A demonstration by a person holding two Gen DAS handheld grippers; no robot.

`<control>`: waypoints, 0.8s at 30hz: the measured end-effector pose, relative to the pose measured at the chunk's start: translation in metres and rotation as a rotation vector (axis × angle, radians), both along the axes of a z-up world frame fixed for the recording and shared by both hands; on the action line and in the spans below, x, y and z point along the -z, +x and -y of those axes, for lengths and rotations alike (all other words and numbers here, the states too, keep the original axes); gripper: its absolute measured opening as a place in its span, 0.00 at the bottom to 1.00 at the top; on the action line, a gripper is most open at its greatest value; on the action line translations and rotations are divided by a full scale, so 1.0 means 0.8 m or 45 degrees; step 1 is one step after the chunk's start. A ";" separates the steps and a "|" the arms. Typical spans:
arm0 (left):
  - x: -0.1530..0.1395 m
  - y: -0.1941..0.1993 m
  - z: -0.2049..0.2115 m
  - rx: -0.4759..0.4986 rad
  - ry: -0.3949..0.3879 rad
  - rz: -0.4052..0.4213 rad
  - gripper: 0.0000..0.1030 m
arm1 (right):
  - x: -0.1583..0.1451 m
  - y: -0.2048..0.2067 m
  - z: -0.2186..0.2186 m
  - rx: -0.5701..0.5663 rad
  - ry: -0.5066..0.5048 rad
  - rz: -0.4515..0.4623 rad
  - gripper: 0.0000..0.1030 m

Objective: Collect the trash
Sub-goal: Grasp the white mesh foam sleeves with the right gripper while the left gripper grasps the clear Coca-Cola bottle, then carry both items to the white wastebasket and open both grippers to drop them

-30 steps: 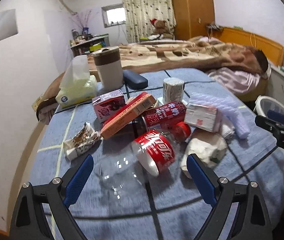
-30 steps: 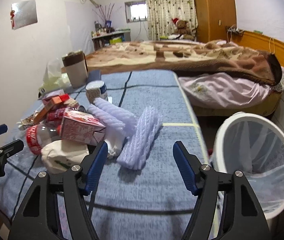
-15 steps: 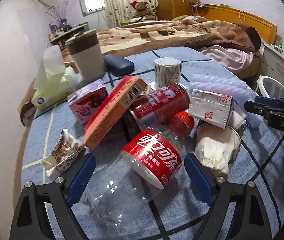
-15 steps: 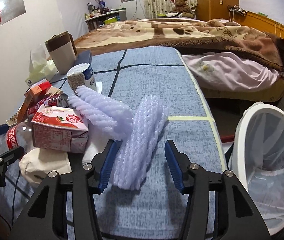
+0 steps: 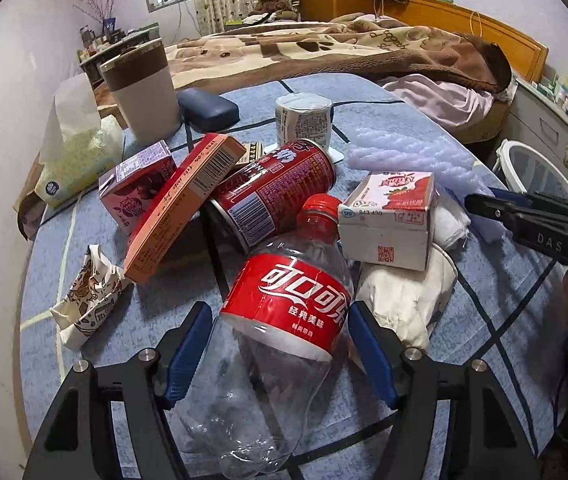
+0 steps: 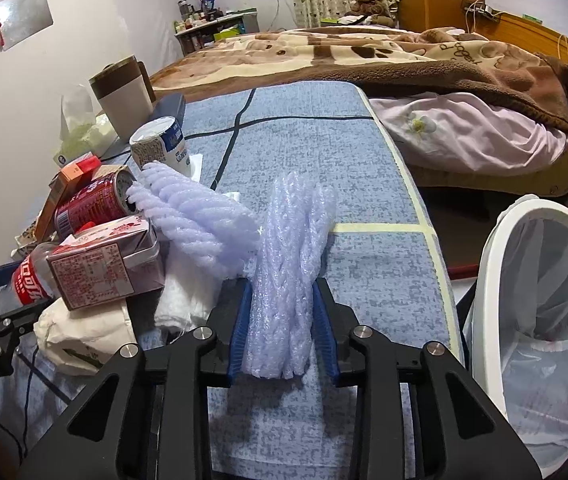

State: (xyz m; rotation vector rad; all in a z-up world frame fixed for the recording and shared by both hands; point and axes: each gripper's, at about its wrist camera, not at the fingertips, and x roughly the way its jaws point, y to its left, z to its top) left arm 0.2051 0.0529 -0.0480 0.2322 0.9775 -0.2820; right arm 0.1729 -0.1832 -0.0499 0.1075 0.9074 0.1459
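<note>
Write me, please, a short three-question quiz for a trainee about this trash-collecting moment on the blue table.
1. True or false: the right gripper is shut on the foam net sleeve.
2. Which item lies between the fingers of the left gripper? A) the red can B) the clear cola bottle C) the strawberry milk carton
3. On which side of the table, in the right wrist view, does the white bin stand?

Key:
1. True; its blue pads squeeze the sleeve from both sides.
2. B; the jaws have just been closing around it, with a gap still visible at the left pad.
3. On the right, beside the table edge.
</note>
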 end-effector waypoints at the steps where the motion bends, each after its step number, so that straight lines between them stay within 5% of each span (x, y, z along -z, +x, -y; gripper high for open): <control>1: 0.000 0.002 -0.001 -0.007 -0.009 -0.009 0.69 | 0.000 0.000 0.000 -0.005 0.001 0.001 0.30; 11: 0.003 0.003 0.001 -0.062 0.003 -0.037 0.68 | -0.002 -0.008 0.006 -0.049 0.041 0.024 0.25; 24: -0.036 -0.043 -0.004 -0.169 -0.118 0.106 0.67 | -0.025 -0.037 0.021 -0.066 0.123 0.112 0.24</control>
